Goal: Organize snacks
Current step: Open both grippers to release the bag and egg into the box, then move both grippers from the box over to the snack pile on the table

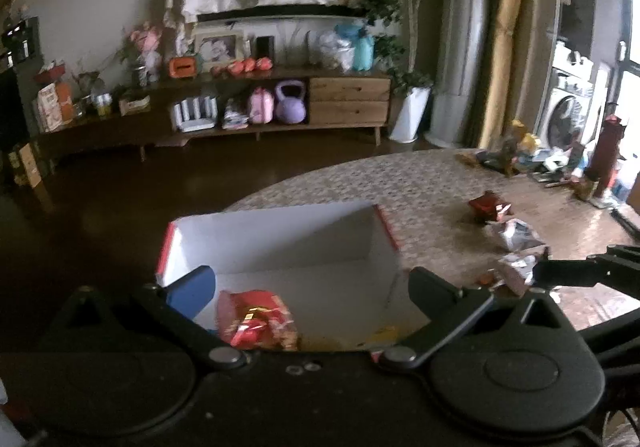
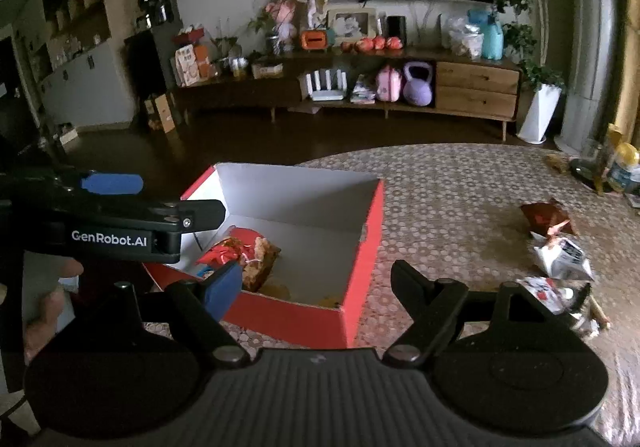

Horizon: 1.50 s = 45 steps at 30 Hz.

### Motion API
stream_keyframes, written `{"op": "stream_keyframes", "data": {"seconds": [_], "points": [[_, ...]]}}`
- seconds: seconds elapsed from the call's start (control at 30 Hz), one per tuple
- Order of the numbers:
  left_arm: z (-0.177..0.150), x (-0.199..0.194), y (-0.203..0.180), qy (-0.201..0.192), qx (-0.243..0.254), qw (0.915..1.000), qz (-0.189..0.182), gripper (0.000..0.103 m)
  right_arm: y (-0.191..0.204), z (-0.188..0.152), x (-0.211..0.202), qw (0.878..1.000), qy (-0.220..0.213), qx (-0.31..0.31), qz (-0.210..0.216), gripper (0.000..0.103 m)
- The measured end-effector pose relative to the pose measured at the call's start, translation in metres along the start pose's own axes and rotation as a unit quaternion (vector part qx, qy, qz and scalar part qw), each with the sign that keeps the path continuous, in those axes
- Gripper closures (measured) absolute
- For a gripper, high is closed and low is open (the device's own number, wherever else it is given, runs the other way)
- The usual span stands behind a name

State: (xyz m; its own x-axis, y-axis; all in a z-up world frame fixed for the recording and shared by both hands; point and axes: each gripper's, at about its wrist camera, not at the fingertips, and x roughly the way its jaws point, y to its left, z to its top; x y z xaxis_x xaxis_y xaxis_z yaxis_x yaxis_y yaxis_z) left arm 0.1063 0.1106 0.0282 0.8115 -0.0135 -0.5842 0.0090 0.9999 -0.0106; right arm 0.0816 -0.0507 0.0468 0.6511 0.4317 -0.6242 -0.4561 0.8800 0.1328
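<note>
Snack packets are lying in two places: one red packet (image 1: 258,321) is sitting inside the red box (image 2: 362,247), and the rest are waiting loose on the patterned worktop (image 2: 452,199). I am holding my left gripper (image 1: 310,289) over the near edge of the box with its fingers spread wide apart and nothing between them; the red packet is lying just below and slightly left of that gap, on the white box floor. I am holding my right gripper (image 2: 316,283) just in front of the box's near right corner, its fingers also standing apart and gripping nothing. From the right wrist, my left gripper is showing as a black arm reaching in over the box's left wall. To the right of my right gripper, a dark red packet (image 2: 546,217) is lying furthest out, a white packet (image 2: 566,257) is lying nearer, and another crumpled white one (image 2: 554,293) is resting close beside the right finger.
</note>
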Motion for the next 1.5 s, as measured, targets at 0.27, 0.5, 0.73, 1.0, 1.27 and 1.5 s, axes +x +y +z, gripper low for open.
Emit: {"op": "stream_keyframes", "data": {"seconds": [0.27,0.5,0.73,1.0,1.27,1.5], "points": [[0.003,-0.005,-0.047,-0.015,0.023,0.9986,-0.045,0.0,-0.048,-0.014,-0.03,0.999,-0.009,0.033,-0.039,0.018],[0.004,0.01,-0.09,-0.005,0.038,0.9965,-0.075,0.0,-0.097,-0.03,-0.048,0.995,-0.011,0.057,-0.081,0.017],[0.004,0.031,-0.13,0.01,0.058,0.9933,-0.1,0.0,-0.158,-0.043,-0.06,0.988,-0.014,0.088,-0.126,0.017],[0.007,0.067,-0.168,0.043,0.074,0.9895,-0.117,0.0,-0.209,-0.069,-0.054,0.982,0.001,0.121,-0.142,0.017],[0.01,0.112,-0.204,0.072,0.099,0.9833,-0.135,0.0,-0.248,-0.094,-0.028,0.979,0.029,0.141,-0.147,0.017],[0.001,0.149,-0.24,0.099,0.141,0.9732,-0.152,0.001,-0.281,-0.108,-0.002,0.973,0.046,0.163,-0.158,0.017]]}}
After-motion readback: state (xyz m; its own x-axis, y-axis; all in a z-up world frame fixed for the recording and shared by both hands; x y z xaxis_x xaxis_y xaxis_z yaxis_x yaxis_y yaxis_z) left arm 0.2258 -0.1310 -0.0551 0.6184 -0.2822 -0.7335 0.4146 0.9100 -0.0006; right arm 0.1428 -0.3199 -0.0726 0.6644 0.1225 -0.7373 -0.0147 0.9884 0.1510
